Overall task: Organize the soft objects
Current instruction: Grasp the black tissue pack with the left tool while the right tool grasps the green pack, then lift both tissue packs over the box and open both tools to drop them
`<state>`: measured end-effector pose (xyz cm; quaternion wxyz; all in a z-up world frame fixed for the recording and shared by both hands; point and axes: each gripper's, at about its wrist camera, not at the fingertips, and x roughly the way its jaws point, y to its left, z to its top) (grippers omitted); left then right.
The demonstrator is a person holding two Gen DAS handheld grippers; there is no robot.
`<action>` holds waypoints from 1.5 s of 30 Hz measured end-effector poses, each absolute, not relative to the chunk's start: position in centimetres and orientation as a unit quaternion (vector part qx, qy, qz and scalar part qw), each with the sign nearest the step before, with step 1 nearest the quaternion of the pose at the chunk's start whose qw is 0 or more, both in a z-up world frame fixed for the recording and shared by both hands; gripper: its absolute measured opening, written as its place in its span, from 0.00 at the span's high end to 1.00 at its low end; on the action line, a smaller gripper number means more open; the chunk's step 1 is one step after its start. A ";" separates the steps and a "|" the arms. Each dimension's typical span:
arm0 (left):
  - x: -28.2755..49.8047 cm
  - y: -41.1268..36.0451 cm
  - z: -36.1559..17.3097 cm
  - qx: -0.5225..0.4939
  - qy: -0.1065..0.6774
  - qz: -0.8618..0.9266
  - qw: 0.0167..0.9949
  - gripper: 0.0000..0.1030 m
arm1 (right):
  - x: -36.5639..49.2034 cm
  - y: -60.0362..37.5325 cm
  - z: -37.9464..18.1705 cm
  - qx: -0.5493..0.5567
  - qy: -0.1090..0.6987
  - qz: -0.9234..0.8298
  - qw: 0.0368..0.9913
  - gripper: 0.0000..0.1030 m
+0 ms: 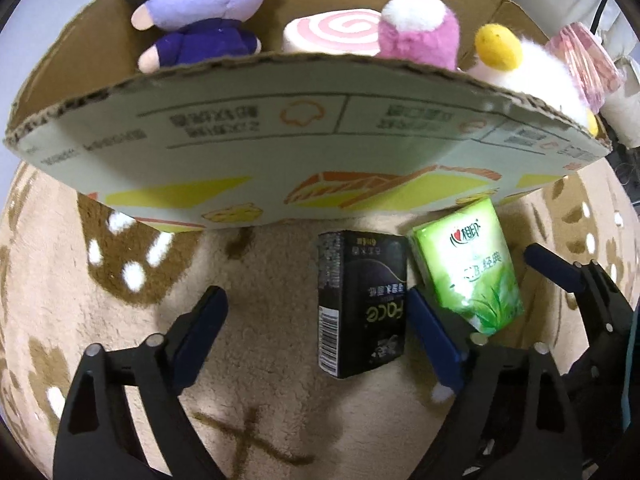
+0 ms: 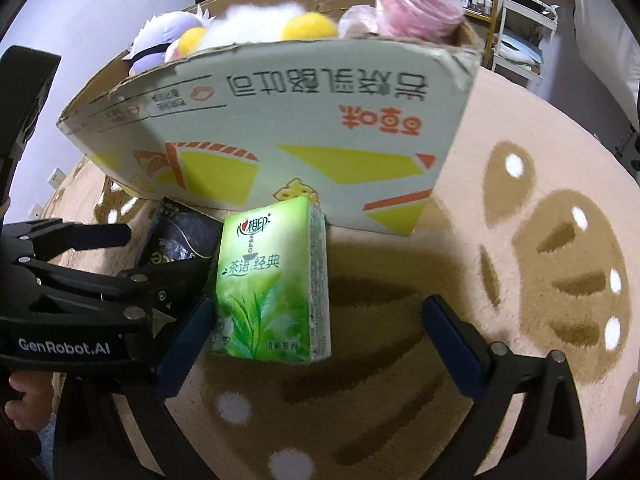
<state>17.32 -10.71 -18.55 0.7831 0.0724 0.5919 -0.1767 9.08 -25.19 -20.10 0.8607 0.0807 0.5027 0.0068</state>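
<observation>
- Left wrist view: the left gripper [image 1: 316,316] is seen spread wide over the carpet [image 1: 260,360], pointing steeply down, with the black tissue pack [image 1: 360,304] lying between its fingers. The right-hand pad is just beside the pack's edge or touching it, while the left-hand pad stands apart, so nothing is pinched yet.
- The pack is judged to be the next soft thing to go into the cardboard box [image 1: 280,140], where a purple doll [image 1: 200,12], a pink swirl cushion [image 1: 332,32], a pink plush [image 1: 420,28] and a white plush with yellow tips [image 1: 520,68] are already kept.
- A good grip would be taken across the narrow width of the pack, near its middle, with the pads lowered past its top face before any squeeze, so that the soft wrap is not merely creased.
- In the right wrist view the right gripper [image 2: 316,340] is also spread, astride the green tissue pack [image 2: 276,280]. One pad is close to the pack's lower corner, the other well apart, and nothing is held.
- The two packs lie just beside each other, so the two grippers are crowded. The left one's frame is seen close against the right one's inner finger, and a knock could be expected if both close at once.
- The box wall rises directly behind both packs, so a lift would have to clear its frayed top edge.
- Open carpet is left on the near side and to the right.
</observation>
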 end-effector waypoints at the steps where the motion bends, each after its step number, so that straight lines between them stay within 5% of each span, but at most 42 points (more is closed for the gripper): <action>1: 17.3 -10.8 -18.5 0.072 0.591 -0.179 0.783 0.18 | 9.0 -25.3 -20.0 0.081 0.502 0.010 0.861 0.00; 4: 17.1 -10.8 -18.5 0.062 0.595 -0.190 0.779 0.29 | 9.0 -25.0 -19.7 0.081 0.501 0.021 0.862 0.06; 11: 16.3 -10.6 -18.7 0.043 0.605 -0.215 0.765 0.52 | 8.4 -23.3 -19.5 0.109 0.507 0.066 0.853 0.45; 17: 15.4 -11.6 -18.9 0.055 0.603 -0.219 0.765 0.52 | 7.9 -23.3 -19.0 0.111 0.511 0.055 0.850 0.47; 24: 13.3 -12.9 -18.4 0.075 0.589 -0.213 0.776 0.68 | 7.6 -24.9 -19.2 0.121 0.511 0.048 0.850 0.48; 45: 7.2 -10.4 -10.5 0.100 0.478 -0.126 0.864 0.69 | 3.6 -28.6 -12.4 0.203 0.421 0.043 0.883 0.50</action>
